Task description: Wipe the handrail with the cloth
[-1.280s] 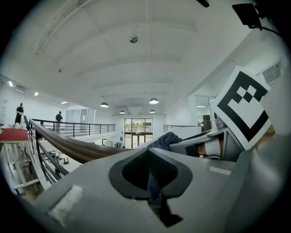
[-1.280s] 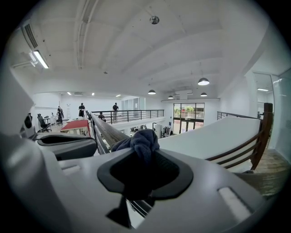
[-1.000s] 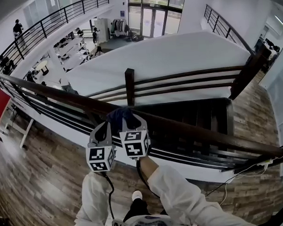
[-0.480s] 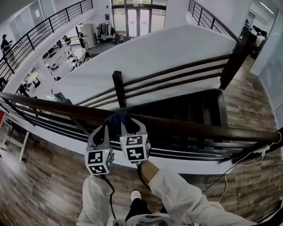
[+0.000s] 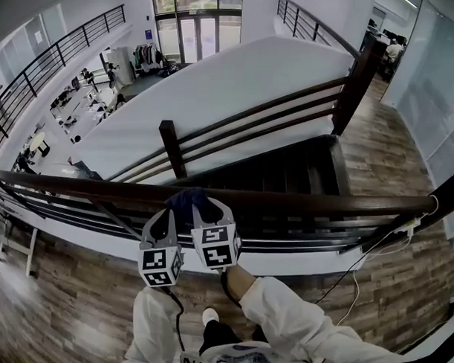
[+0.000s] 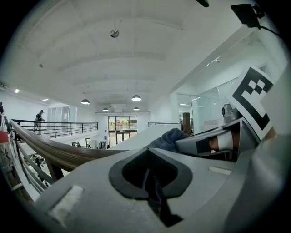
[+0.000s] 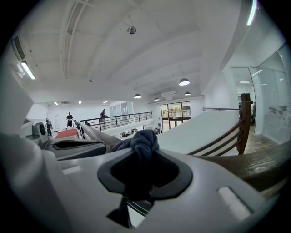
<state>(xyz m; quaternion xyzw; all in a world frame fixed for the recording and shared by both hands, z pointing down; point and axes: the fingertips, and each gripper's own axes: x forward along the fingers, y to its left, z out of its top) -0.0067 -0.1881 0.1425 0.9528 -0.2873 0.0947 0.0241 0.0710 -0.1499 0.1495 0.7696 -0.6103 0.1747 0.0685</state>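
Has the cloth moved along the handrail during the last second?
Yes, it seems so. In the head view the cloth was left of the dark post behind the handrail; now it lies right of it, so it slid rightward.

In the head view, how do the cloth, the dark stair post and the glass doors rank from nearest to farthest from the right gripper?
1. Cloth, held in the right gripper's jaws.
2. Stair post, ahead, slightly left.
3. Glass doors, at the far end.
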